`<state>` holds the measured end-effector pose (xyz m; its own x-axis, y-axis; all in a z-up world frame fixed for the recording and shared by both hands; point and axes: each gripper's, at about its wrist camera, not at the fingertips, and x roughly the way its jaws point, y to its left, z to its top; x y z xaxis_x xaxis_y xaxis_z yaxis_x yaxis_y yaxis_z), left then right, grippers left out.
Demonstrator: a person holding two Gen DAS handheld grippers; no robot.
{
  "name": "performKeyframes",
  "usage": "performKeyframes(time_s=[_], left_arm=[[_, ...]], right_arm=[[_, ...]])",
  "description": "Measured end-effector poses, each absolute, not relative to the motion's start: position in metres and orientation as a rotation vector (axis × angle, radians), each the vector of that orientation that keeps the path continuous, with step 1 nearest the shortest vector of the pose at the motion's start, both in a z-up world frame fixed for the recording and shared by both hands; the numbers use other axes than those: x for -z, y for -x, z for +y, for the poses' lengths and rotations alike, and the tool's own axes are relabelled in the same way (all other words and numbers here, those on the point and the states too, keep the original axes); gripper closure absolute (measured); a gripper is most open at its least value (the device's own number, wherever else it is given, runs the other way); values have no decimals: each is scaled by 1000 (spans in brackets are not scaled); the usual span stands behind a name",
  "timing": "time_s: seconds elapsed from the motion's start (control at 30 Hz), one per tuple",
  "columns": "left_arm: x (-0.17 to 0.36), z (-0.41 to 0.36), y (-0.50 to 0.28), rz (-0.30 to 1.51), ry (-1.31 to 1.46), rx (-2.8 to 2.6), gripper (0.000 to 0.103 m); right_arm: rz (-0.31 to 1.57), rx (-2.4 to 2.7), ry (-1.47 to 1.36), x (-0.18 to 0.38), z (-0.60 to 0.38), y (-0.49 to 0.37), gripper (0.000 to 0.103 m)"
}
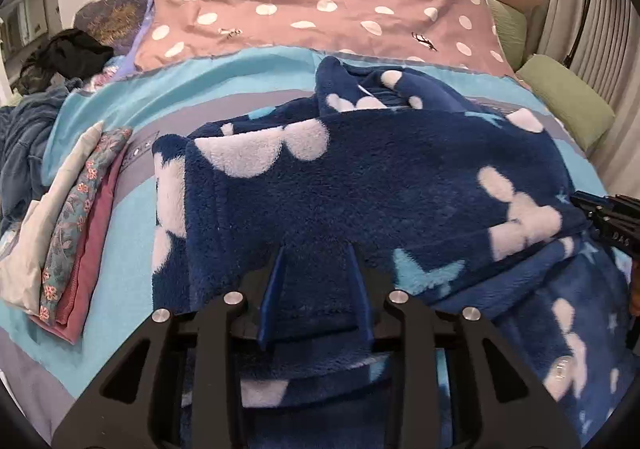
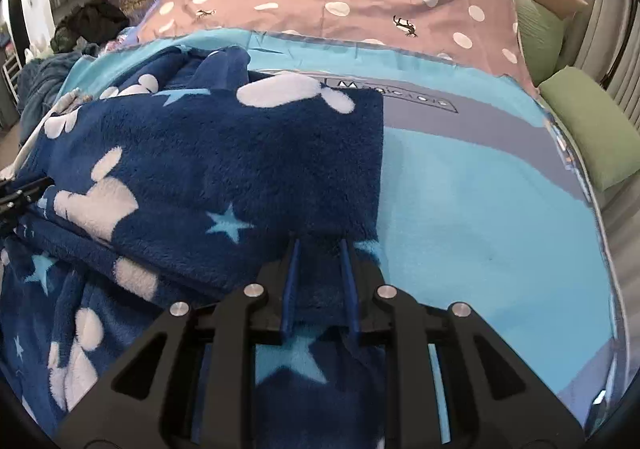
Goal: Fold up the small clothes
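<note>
Both grippers are pinching the navy fleece garment (image 1: 360, 185), left gripper (image 1: 316, 249) and right gripper (image 2: 320, 245) each clamping a folded edge at 6 o'clock. The garment is lying mid-bed on the blue sheet (image 2: 480, 189). Risk: thick pile slipping out, layers skewing. Fingertips are sinking into fleece; grip depth unclear.

A boxed black caption, partly legible as "Magic…", stood on the grey stripe of the turquoise-and-grey bedsheet (image 2: 420, 105), toward one o'clock.
</note>
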<state>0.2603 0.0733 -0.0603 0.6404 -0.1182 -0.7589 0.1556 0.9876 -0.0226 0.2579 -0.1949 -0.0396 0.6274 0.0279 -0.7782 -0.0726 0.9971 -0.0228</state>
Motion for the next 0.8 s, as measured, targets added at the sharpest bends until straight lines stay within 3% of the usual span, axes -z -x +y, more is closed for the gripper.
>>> performKeyframes(time_s=[0.13,0.2,0.27,0.43,0.47,0.5,0.53,0.8], left_arm=[[43,84,-261,817,31,170,61],[51,85,-267,836,26,151,60],[73,77,-271,873,-23,134,58],[55,70,-244,812,-63,141,57],[49,74,-231,800,-44,159,55],[46,78,-221,792,-36,166,48],[43,83,-207,782,-28,169,44],[47,119,-117,796,99,169,43]], right_arm=[[820,-146,-83,18,-205,-254,81],[852,-108,-73,24,-207,-260,72],[943,-97,-68,55,-210,-270,72],[886,-105,-122,43,-221,-245,72],[879,-109,-149,40,-225,-239,70],[877,-110,-178,36,-232,-227,58],[874,-113,-197,34,-237,-216,54],[822,-125,-265,23,-267,-117,52]])
